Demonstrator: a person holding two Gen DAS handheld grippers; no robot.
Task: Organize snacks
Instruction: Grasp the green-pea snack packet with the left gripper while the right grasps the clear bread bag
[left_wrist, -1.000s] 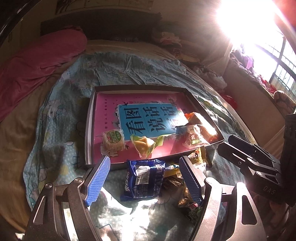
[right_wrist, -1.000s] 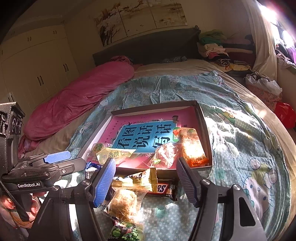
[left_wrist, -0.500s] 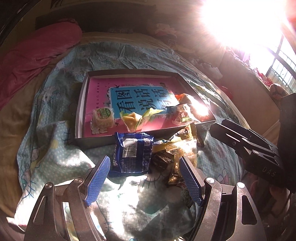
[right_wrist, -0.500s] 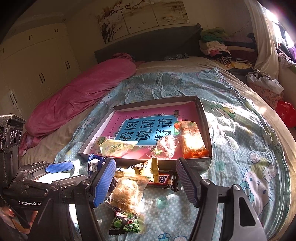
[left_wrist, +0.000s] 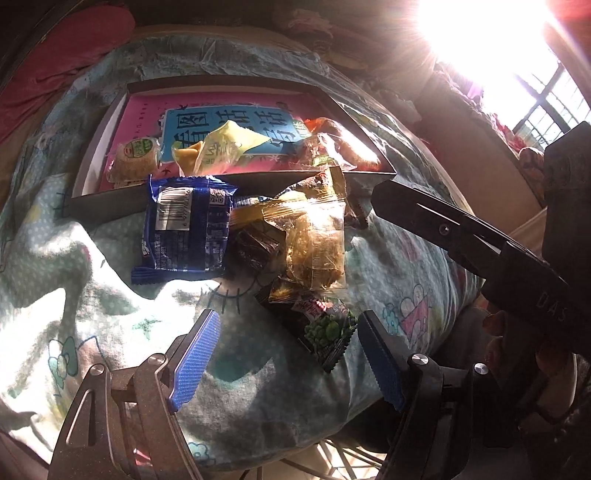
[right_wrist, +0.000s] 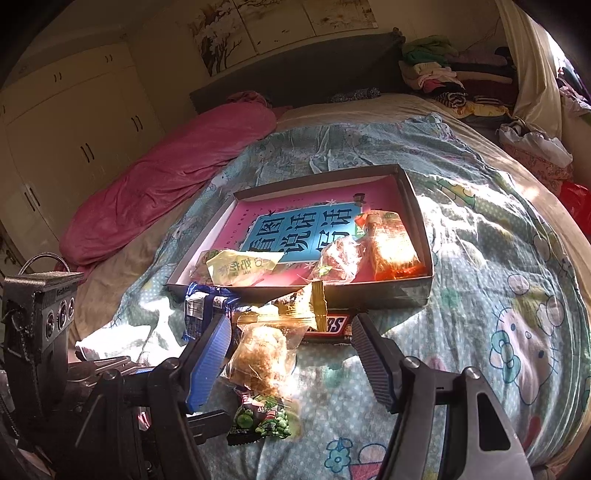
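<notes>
A shallow grey box (left_wrist: 99, 206) (right_wrist: 421, 236) with a pink and blue book inside lies on the bed. It holds a round cake, a yellow packet (left_wrist: 221, 147) (right_wrist: 240, 267), a clear packet and an orange packet (right_wrist: 393, 247). In front of it lie a blue packet (left_wrist: 186, 229) (right_wrist: 199, 314), a clear bag of brown snack (left_wrist: 314, 243) (right_wrist: 262, 358), a Snickers bar (right_wrist: 328, 325) and a green pea packet (left_wrist: 325, 332) (right_wrist: 262, 421). My left gripper (left_wrist: 286, 363) is open and empty, just before the pea packet. My right gripper (right_wrist: 291, 360) is open, its jaws either side of the clear bag.
The bed has a patterned teal quilt (right_wrist: 498, 295) and a pink duvet (right_wrist: 177, 177) at the left. Folded clothes (right_wrist: 443, 74) lie by the headboard. White wardrobes (right_wrist: 74, 122) stand at the left. Strong sunlight glares from the window (left_wrist: 487, 37).
My left gripper has pulled back toward the near edge of the bed, so the loose snacks sit farther ahead. My right gripper has stayed over the clear bag. Both stay open.
</notes>
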